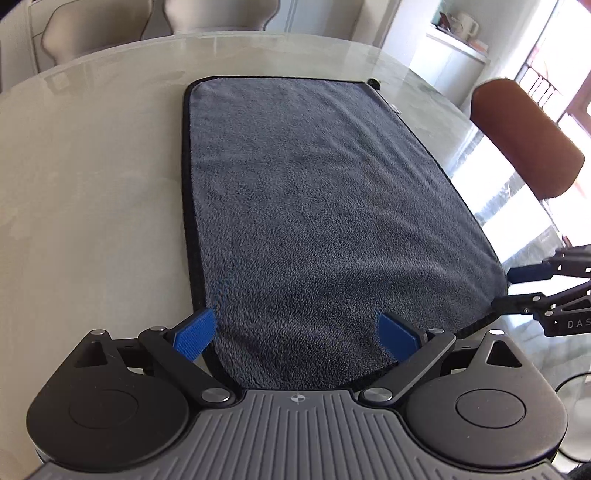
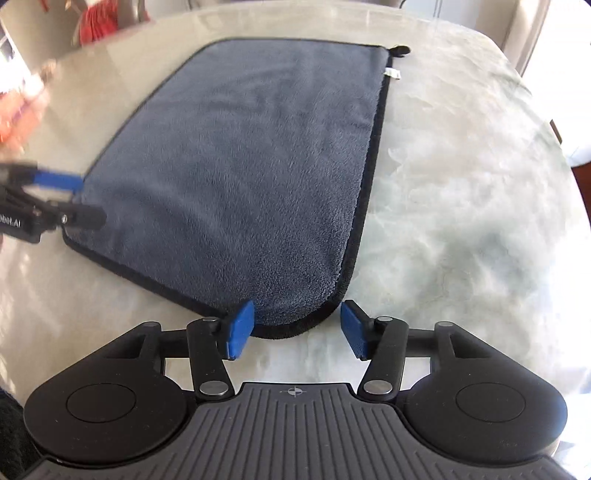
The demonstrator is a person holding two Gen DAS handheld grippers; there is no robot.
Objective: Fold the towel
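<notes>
A grey-blue towel [image 1: 314,206] with a black hem lies flat on the glass table [image 1: 92,192]. My left gripper [image 1: 295,334] is open, its blue pads straddling the towel's near left corner, close above the cloth. In the right wrist view the same towel [image 2: 251,177] stretches away, and my right gripper [image 2: 297,328] stands open around its near right corner. Each gripper appears in the other's view: the right gripper [image 1: 508,291] at the towel's right corner, the left gripper [image 2: 83,201] at its left corner. A white label [image 2: 393,74] and a black loop [image 2: 400,50] mark the far right corner.
A brown chair back [image 1: 524,136] stands past the table's right edge. Pale chairs [image 1: 218,14] sit beyond the far rim. A shelf with a mug [image 1: 467,24] is at the back right. A dark cable [image 1: 569,384] lies near the table's front right.
</notes>
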